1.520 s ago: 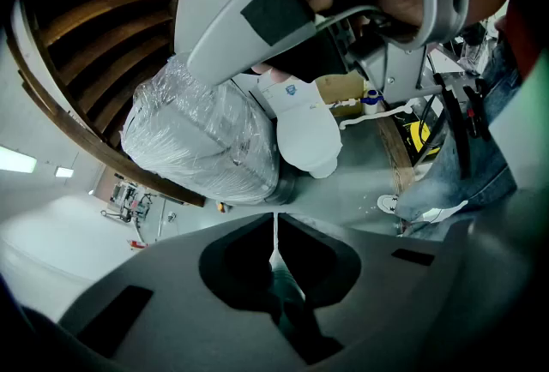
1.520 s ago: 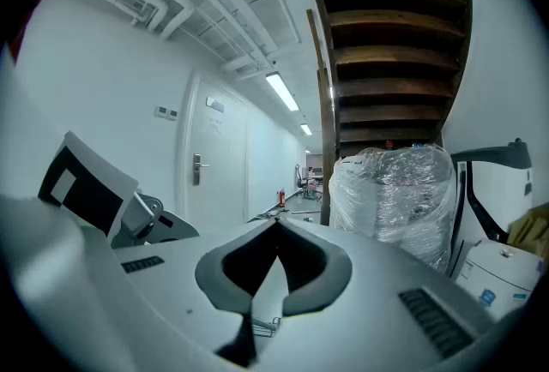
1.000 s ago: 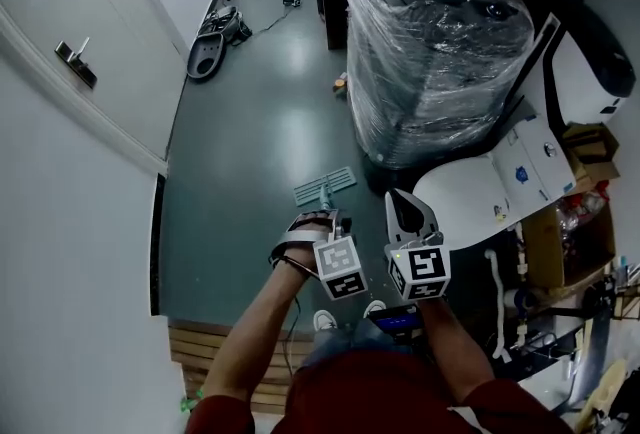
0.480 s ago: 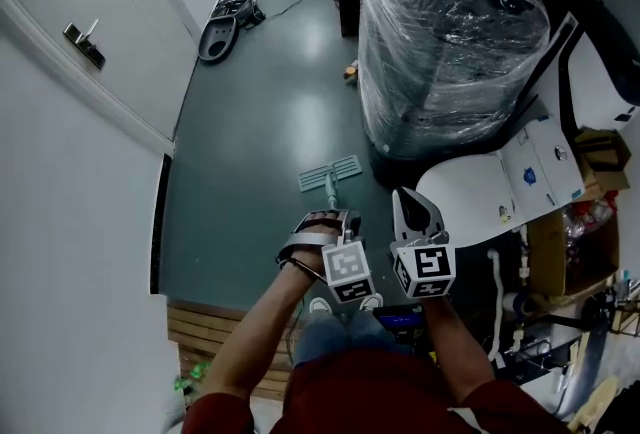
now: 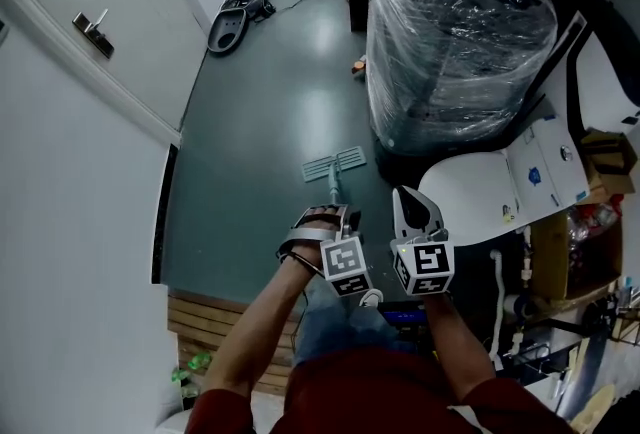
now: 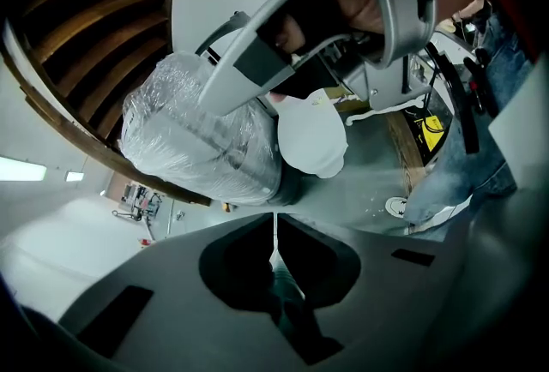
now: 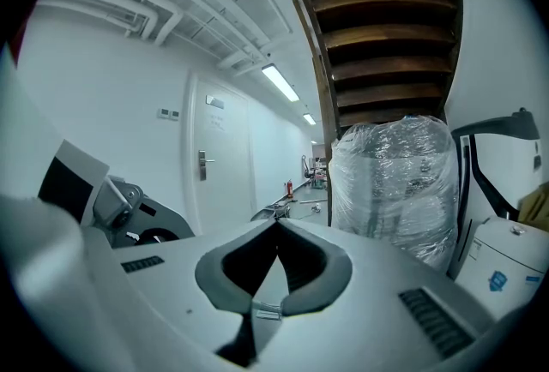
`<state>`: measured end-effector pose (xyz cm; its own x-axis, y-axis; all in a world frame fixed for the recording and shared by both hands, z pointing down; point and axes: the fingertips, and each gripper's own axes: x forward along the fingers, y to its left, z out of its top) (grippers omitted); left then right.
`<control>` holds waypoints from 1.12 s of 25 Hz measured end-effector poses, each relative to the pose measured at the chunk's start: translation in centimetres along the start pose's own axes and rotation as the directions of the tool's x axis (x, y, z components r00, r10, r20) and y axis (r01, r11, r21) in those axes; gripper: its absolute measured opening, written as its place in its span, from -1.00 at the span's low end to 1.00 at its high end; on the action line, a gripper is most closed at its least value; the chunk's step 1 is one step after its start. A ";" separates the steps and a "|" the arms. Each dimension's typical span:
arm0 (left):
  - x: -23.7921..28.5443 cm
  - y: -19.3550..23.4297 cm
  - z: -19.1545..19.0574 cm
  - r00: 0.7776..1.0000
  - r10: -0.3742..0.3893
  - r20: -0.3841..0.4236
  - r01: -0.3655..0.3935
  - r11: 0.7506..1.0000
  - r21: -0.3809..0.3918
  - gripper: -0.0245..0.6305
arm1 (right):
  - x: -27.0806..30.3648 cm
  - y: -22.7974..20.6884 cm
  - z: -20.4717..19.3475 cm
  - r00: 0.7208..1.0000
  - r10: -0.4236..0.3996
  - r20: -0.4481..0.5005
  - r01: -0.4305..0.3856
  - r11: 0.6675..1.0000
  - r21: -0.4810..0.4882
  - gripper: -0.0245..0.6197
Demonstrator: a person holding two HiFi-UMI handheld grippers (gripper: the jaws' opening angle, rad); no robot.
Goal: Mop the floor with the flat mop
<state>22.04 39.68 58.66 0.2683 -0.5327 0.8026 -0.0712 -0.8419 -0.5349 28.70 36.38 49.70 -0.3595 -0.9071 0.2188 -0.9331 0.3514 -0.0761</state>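
Note:
The flat mop head (image 5: 335, 163) lies flat on the dark green floor (image 5: 250, 172), close to the base of a plastic-wrapped bulky object. Its thin handle (image 5: 331, 190) runs back toward me into my left gripper (image 5: 325, 215), which is shut on it. In the left gripper view the handle (image 6: 279, 280) sits in the hollow between the closed jaws of the left gripper (image 6: 274, 220). My right gripper (image 5: 406, 198) is just right of the handle, apart from it. In the right gripper view the right gripper (image 7: 276, 226) has its jaws together with nothing in them.
A large plastic-wrapped object (image 5: 455, 32) stands right of the mop, with a white rounded panel (image 5: 470, 192) and cardboard boxes (image 5: 565, 252) beyond it. A white door (image 5: 80, 12) lines the left wall. Wooden slats (image 5: 215, 322) lie beside my feet. Tools (image 5: 232, 22) sit further along the corridor.
The head view has shifted forward along the corridor. The mop head now lies slightly further from me. Both grippers keep the same pose and hold.

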 end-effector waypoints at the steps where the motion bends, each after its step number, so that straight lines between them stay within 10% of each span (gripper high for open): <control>1: 0.3 0.3 -0.1 1.000 0.007 0.000 -0.007 1.000 0.000 -0.86 | 0.1 0.0 0.0 1.000 0.001 -0.001 -0.001 1.000 -0.003 -0.87; 28: 9.2 16.2 -5.6 0.999 0.046 0.026 -0.045 0.998 -0.047 -0.87 | 14.1 -1.5 0.6 0.999 -0.012 -0.050 0.010 0.999 -0.031 -0.87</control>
<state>17.96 20.67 58.87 0.2894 -0.5683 0.7702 -0.1277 -0.8204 -0.5574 25.03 22.94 52.27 -0.3477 -0.8984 0.2681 -0.9360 0.3492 -0.0437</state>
